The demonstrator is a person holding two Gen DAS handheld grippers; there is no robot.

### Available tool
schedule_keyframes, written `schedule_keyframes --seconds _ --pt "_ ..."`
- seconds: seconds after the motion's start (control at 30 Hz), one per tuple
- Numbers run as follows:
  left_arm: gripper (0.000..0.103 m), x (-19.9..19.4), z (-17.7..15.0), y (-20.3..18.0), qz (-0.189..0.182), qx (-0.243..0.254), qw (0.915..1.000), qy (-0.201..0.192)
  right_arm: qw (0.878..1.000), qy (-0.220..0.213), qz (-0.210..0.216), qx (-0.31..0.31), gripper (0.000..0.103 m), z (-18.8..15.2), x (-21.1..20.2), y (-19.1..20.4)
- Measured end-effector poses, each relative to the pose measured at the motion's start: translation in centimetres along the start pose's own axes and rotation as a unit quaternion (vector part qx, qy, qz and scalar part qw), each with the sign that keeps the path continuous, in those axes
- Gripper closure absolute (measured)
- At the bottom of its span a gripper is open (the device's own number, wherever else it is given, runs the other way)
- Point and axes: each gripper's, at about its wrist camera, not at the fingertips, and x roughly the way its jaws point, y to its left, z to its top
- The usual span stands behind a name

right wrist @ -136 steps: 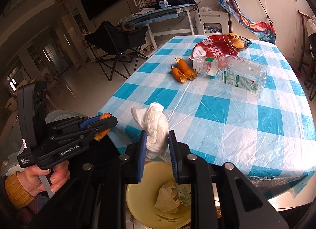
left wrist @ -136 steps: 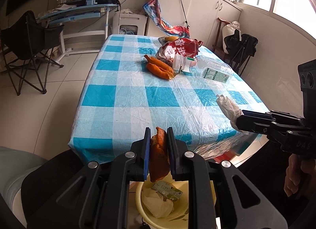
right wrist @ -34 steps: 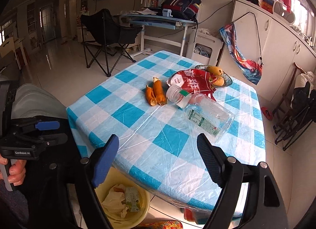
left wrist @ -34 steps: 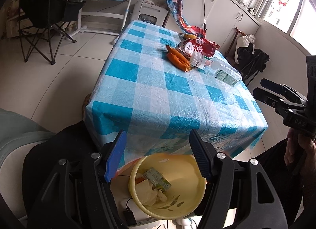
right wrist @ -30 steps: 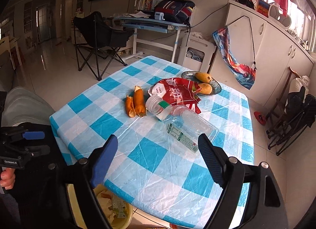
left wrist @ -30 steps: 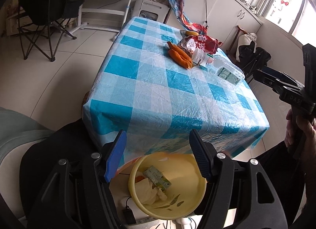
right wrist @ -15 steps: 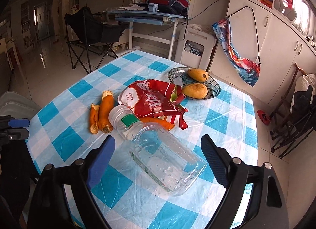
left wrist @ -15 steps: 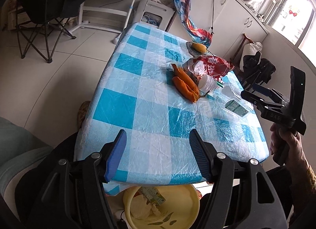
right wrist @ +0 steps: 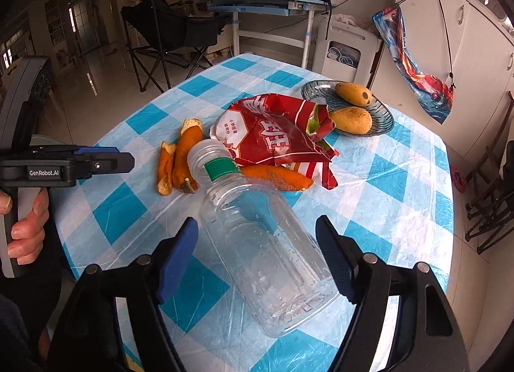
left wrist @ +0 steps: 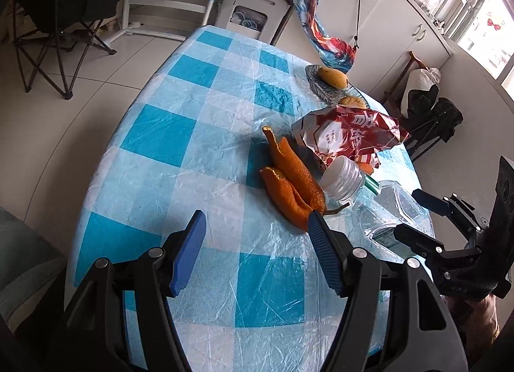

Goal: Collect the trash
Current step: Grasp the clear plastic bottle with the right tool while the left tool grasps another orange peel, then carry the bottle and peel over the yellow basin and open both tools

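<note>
Lying on its side on the checked table (right wrist: pixel 401 179), a clear plastic bottle (right wrist: pixel 266 253) is straddled by the right hand-held gripper (right wrist: pixel 257 250), whose jaws have just been closing without touching it. Beside the bottle's cap, orange peels (left wrist: pixel 290 176) are faced by the left hand-held gripper (left wrist: pixel 257 243), spread and empty.

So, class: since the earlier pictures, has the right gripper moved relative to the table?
Yes. The right gripper has come forward from the table's near edge, and now straddles the plastic bottle, its jaws closing.

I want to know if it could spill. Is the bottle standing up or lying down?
Lying down. The bottle rests on its side on the table, neck pointing toward the red bag. It looks empty.
</note>
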Motion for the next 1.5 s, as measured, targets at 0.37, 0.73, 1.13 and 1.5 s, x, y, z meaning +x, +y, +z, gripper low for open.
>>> schedule_keyframes --seconds 0.37,0.73,1.13,1.5 --pt "0.04 3.4 1.9 -2.0 0.051 0.019 0.9985 0.012 1.0 0.025 0.009 -0.007 0.038 -0.3 0.6 0.9" --pt "0.075 3.1 1.3 -2.5 0.02 0.101 0.9941 0.031 0.997 0.044 0.036 0.057 0.041 -1.5 -0.6 -1.8" --pt "0.078 4.2 1.3 -4.9 0.044 0.177 0.982 0.047 0.997 0.068 0.019 0.011 0.039 -1.6 1.2 0.3" --pt "0.087 1.1 -1.8 -4.3 -0.009 0.288 0.952 0.103 0.997 0.063 0.035 0.02 0.047 -2.0 0.3 0.2"
